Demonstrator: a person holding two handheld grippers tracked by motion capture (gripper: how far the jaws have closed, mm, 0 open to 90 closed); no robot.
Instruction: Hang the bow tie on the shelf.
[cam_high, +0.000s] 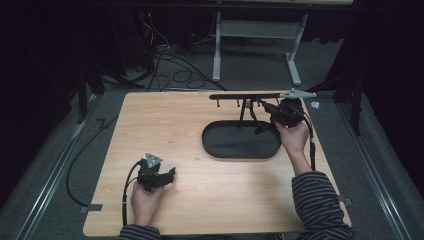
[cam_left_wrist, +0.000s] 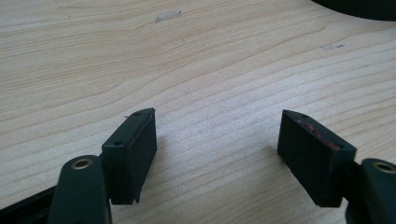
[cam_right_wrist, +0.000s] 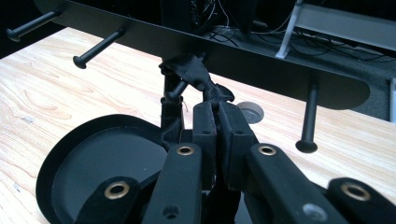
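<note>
You are working at a wooden table (cam_high: 200, 200); a black stand's oval tray (cam_high: 241, 141) is sitting on its far right.

High view looks down over the pale wooden table (cam_high: 200, 200); gripper views sit close, sharing its black oval tray (cam_right_wrist: 93, 158) at two o'clock.

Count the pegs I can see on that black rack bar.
4 in the right gripper view: two at the bar's left end, one holding black fabric, one right. More may be hidden.

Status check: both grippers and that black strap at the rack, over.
Left gripper open, idle over bare table. Right gripper shut on black strap, looped at rack peg. Oval tray below.
</note>
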